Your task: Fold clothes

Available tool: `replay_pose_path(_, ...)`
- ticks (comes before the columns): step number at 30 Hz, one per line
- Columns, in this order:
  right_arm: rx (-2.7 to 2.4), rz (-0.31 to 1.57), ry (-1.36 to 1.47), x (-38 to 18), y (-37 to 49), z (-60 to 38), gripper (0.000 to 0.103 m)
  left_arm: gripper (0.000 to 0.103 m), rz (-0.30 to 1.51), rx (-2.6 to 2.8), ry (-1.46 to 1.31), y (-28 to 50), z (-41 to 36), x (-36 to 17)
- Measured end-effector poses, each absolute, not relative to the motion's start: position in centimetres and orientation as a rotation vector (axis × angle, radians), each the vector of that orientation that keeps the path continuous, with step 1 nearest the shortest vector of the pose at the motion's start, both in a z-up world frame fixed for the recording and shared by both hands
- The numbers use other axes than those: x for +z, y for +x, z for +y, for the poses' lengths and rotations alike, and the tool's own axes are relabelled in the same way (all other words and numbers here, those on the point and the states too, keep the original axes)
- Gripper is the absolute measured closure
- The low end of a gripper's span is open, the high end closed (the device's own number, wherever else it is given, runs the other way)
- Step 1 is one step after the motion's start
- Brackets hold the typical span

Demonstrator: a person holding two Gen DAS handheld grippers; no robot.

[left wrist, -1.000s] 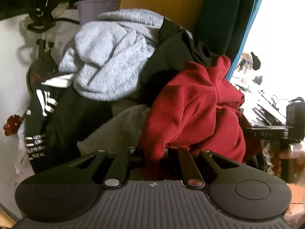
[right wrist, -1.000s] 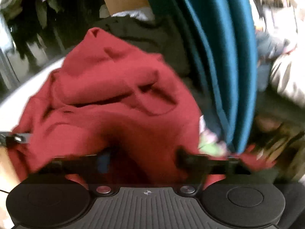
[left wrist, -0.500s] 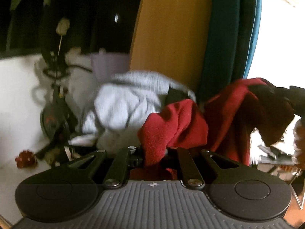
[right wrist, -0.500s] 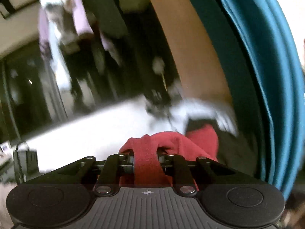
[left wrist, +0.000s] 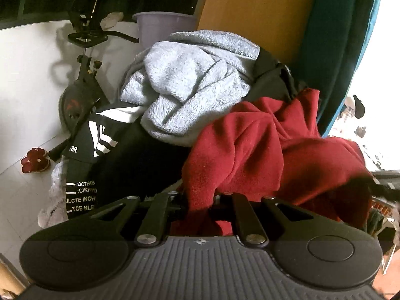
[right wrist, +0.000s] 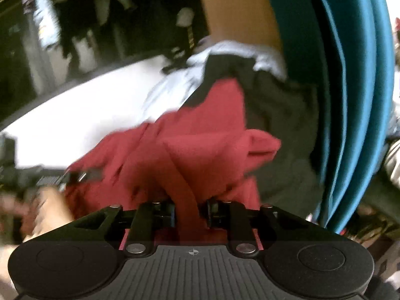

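A dark red fleece garment (left wrist: 250, 150) hangs between both grippers above a heap of clothes. My left gripper (left wrist: 200, 197) is shut on a fold of it. My right gripper (right wrist: 191, 205) pinches a bunched strip of the same red garment (right wrist: 200, 150), and its jaws are opening slightly with the cloth still pressed between them. The left gripper (right wrist: 50, 177) and a hand (right wrist: 45, 207) show blurred at the left of the right wrist view. On the heap lie a pale grey fleece (left wrist: 195, 87) and a black garment with white print (left wrist: 120, 165).
An exercise bike (left wrist: 82, 75) and a purple bucket (left wrist: 165, 25) stand behind the heap against a white wall. A teal curtain (left wrist: 337, 37) hangs at the right beside a wooden panel (left wrist: 250, 7). A red slipper (left wrist: 35, 161) lies on the floor.
The right gripper, open over the red garment a second ago, has closed on a strip of it. Both grippers lifted the garment off the heap, then the left one came back down.
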State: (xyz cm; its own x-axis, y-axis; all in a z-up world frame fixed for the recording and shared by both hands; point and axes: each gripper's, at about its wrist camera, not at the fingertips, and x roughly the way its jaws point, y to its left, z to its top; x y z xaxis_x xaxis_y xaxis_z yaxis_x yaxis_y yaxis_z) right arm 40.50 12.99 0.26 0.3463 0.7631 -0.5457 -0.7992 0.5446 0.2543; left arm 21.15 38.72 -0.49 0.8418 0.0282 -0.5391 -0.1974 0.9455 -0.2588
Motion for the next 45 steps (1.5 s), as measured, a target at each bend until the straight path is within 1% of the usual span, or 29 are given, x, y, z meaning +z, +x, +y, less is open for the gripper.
replay_pose_path(2,1.053,0.692,-0.081,-0.1,39.0,12.5,0.078,0.091,0.566,0.115,-0.312,21.2,38.9,-0.5)
replay_pose_path(3,1.068,0.700,-0.110,-0.4,38.4,12.4,0.074,0.091,0.569,0.113,-0.313,21.3,38.9,-0.6)
replay_pose_path(5,1.094,0.714,-0.177,-1.1,37.4,12.2,0.071,0.091,0.575,0.110,-0.313,21.4,38.8,-0.8)
replay_pose_path(7,1.086,0.711,-0.250,-1.3,35.4,12.1,0.070,0.091,0.582,0.107,-0.314,21.5,38.8,-0.9)
replay_pose_path(8,1.075,0.706,-0.290,-1.6,34.9,12.2,0.067,0.091,0.587,0.105,-0.316,21.5,38.8,-1.0)
replay_pose_path(10,1.052,0.671,-0.395,-2.5,33.7,12.4,0.054,0.091,0.595,0.102,-0.317,21.6,38.7,-1.1)
replay_pose_path(11,1.042,0.644,-0.452,-2.9,32.9,12.5,0.040,0.091,0.599,0.101,-0.317,21.6,38.7,-1.2)
replay_pose_path(12,1.038,0.615,-0.506,-3.4,32.2,12.2,0.031,0.091,0.603,0.099,-0.316,21.6,38.7,-1.3)
replay_pose_path(13,1.043,0.589,-0.558,-3.9,31.6,12.2,0.028,0.090,0.608,0.097,-0.317,21.6,38.6,-1.4)
replay_pose_path(15,1.062,0.560,-0.647,-5.0,30.3,12.3,0.015,0.090,0.616,0.095,-0.319,21.6,38.6,-1.5)
replay_pose_path(16,1.068,0.540,-0.691,-5.4,29.5,12.4,0.013,0.090,0.619,0.094,-0.320,21.6,38.5,-1.6)
replay_pose_path(18,1.076,0.492,-0.783,-6.3,28.1,12.7,0.005,0.090,0.626,0.090,-0.322,21.6,38.4,-1.7)
replay_pose_path(20,1.061,0.420,-0.889,-7.3,26.9,13.2,0.001,0.090,0.628,0.093,-0.328,21.6,38.4,-1.8)
replay_pose_path(25,1.018,0.331,-1.064,-10.0,25.5,14.6,0.002,0.090,0.627,0.093,-0.335,21.5,38.4,-1.8)
replay_pose_path(26,1.015,0.330,-1.071,-10.1,25.3,14.7,0.013,0.090,0.626,0.092,-0.334,21.4,38.4,-1.7)
replay_pose_path(27,1.011,0.341,-1.049,-10.0,25.4,14.7,0.043,0.090,0.622,0.090,-0.332,21.2,38.4,-1.6)
replay_pose_path(28,1.008,0.371,-0.979,-9.1,26.1,14.6,0.059,0.090,0.618,0.088,-0.329,21.0,38.4,-1.5)
replay_pose_path(29,1.005,0.404,-0.896,-8.0,27.0,14.4,0.084,0.090,0.612,0.087,-0.324,20.8,38.4,-1.3)
replay_pose_path(30,1.001,0.436,-0.813,-7.0,27.8,14.3,0.097,0.090,0.606,0.085,-0.321,20.6,38.4,-1.1)
replay_pose_path(34,0.990,0.496,-0.478,-2.5,30.6,12.8,0.099,0.091,0.585,0.081,-0.317,19.8,38.6,-0.5)
replay_pose_path(36,0.975,0.470,-0.394,-0.7,31.2,12.1,0.100,0.091,0.583,0.082,-0.327,19.7,38.9,-0.4)
replay_pose_path(38,0.980,0.438,-0.416,0.2,31.3,12.0,0.099,0.091,0.586,0.088,-0.345,19.8,39.3,-0.5)
replay_pose_path(41,1.040,0.477,-0.610,-1.4,30.6,13.1,0.095,0.091,0.596,0.083,-0.350,19.9,39.2,-0.8)
replay_pose_path(43,1.085,0.501,-0.717,-3.2,29.7,13.5,0.082,0.090,0.601,0.077,-0.347,19.9,39.0,-1.0)
replay_pose_path(44,1.091,0.502,-0.766,-4.2,29.1,13.6,0.064,0.090,0.605,0.077,-0.349,19.9,38.9,-1.1)
replay_pose_path(45,1.087,0.482,-0.808,-5.0,28.3,13.7,0.039,0.090,0.608,0.077,-0.353,19.9,38.9,-1.2)
